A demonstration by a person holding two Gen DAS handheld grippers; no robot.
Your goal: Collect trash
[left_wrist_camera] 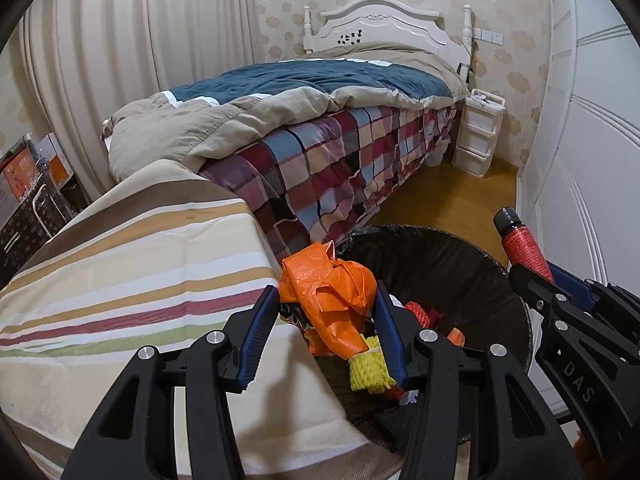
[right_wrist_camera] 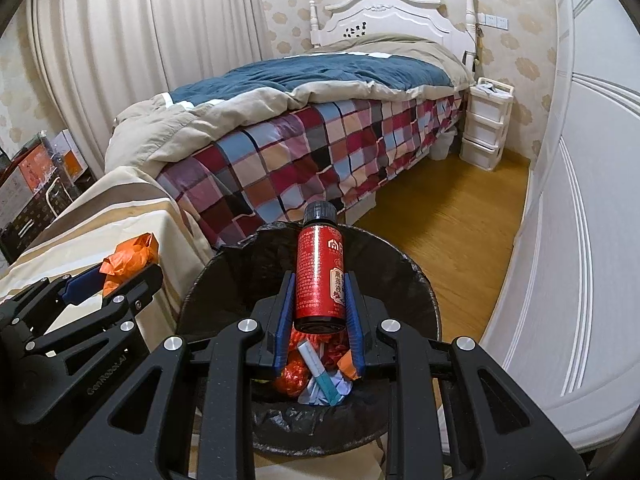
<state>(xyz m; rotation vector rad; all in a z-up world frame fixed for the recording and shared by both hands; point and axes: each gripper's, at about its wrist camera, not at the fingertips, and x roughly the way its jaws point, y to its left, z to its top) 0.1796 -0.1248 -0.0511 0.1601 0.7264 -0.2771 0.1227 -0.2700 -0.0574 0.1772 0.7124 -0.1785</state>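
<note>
My left gripper is shut on a crumpled orange plastic bag with a yellow foam net hanging under it, held over the left rim of the black-lined trash bin. My right gripper is shut on a red bottle with a black cap, held over the bin's opening. The bin holds red, white and orange scraps. The right gripper and the bottle also show at the right of the left wrist view; the left gripper with the orange bag shows at the left of the right wrist view.
A striped cloth-covered surface lies left of the bin. A bed with a checked sheet stands behind it. A white wardrobe runs along the right. White plastic drawers stand by the headboard. Boxes sit at far left.
</note>
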